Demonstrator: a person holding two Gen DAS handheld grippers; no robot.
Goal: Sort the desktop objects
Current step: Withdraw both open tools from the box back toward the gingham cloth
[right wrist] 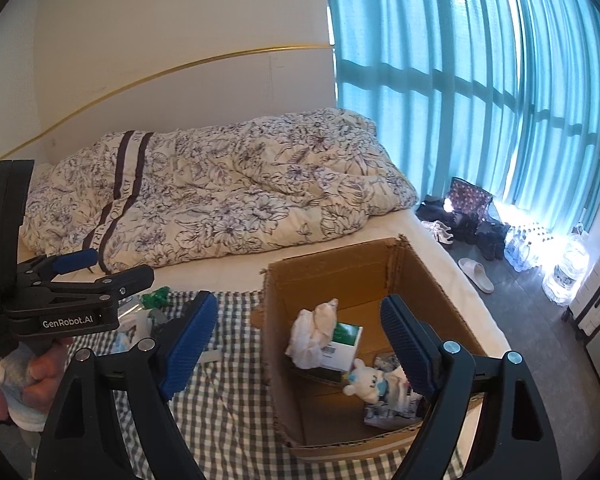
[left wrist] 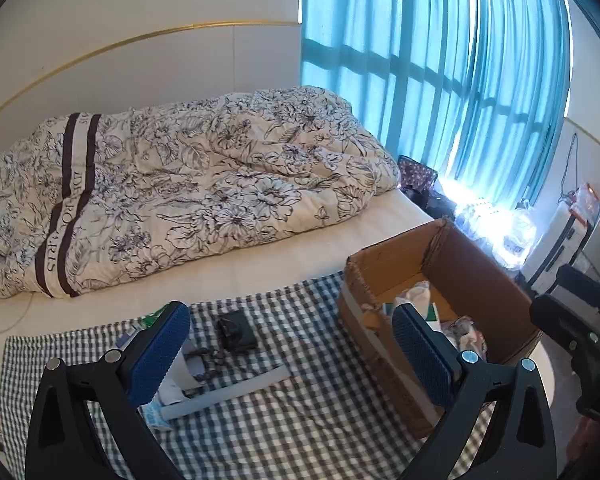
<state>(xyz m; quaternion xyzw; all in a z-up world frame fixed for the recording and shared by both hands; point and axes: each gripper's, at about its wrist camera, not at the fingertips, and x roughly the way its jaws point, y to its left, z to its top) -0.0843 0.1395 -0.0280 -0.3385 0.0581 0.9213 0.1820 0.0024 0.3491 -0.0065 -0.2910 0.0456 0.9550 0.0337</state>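
**Spotter:** Both your tools are empty right now. Your right gripper has its jaws spread wide over the cardboard box, nothing between the pads. Your left gripper stands just as wide above the checked cloth, also bare.

**Operator:** So how much is sorted already?

**Spotter:** A fair share, I'd judge. In the box you have a crumpled white cloth lying against a green-and-white carton, a small white plush toy nearer you, and some printed packets by the right wall. There may be more under them; I can't tell.

**Operator:** And what's left out?

**Spotter:** On the checked cloth, left of the box, you have a small black pouch, a dark beaded string just beside it, a long grey tube nearer you, and white and blue paper bits touching the tube's left end, partly hidden behind your left finger. Farther back, at the cloth's edge, something green shows; I can't make out what.

**Operator:** Which do I go for?

**Spotter:** Your left tool sits closest to that cluster, so I'd take the pouch or the tube with it. The tube is long, so you'd want to pinch it near the middle, or it may tip.
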